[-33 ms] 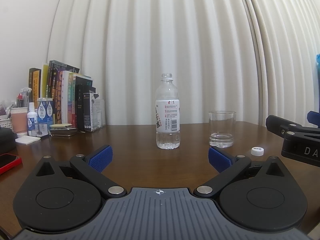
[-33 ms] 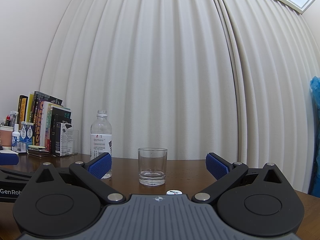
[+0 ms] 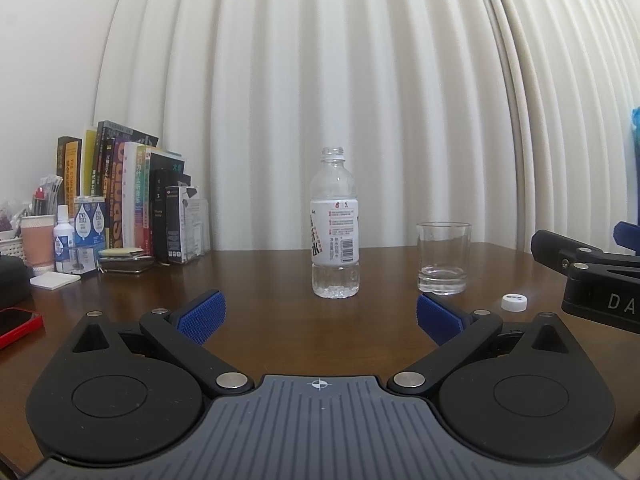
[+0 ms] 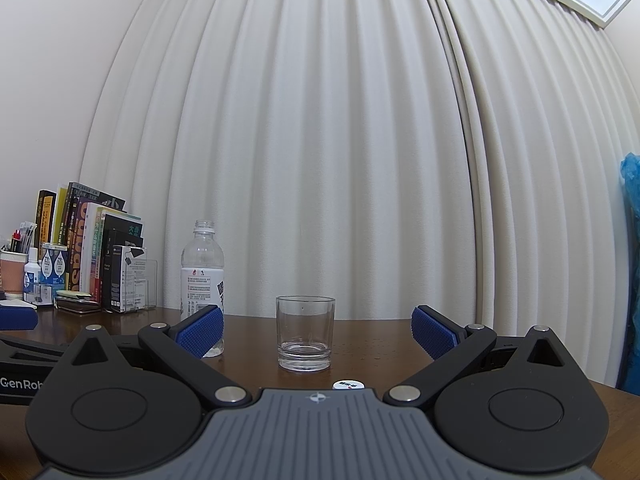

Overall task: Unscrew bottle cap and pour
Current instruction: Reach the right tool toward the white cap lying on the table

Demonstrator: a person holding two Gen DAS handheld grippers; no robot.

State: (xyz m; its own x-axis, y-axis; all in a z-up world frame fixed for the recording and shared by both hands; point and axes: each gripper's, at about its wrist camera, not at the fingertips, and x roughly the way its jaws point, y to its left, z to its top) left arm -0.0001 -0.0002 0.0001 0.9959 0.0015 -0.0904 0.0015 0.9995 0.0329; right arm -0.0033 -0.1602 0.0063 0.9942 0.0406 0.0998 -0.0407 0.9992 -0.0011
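Observation:
A clear plastic bottle (image 3: 335, 224) with a white label stands upright and uncapped at the middle of the brown table (image 3: 260, 280). To its right is a clear glass (image 3: 443, 258), and a white cap (image 3: 514, 303) lies on the table nearer than the glass and to its right. My left gripper (image 3: 320, 314) is open and empty, level with the table and short of the bottle. In the right wrist view my right gripper (image 4: 318, 330) is also open and empty, facing the glass (image 4: 305, 334). The cap (image 4: 349, 385) lies just in front of it and the bottle (image 4: 202, 280) is to the left.
A row of books (image 3: 132, 196) stands at the back left with a paper cup (image 3: 37, 242), small bottles and a white pad. A red phone (image 3: 16, 324) lies at the left edge. A white curtain (image 3: 360, 80) hangs behind the table. The table's right edge (image 4: 600, 384) is close.

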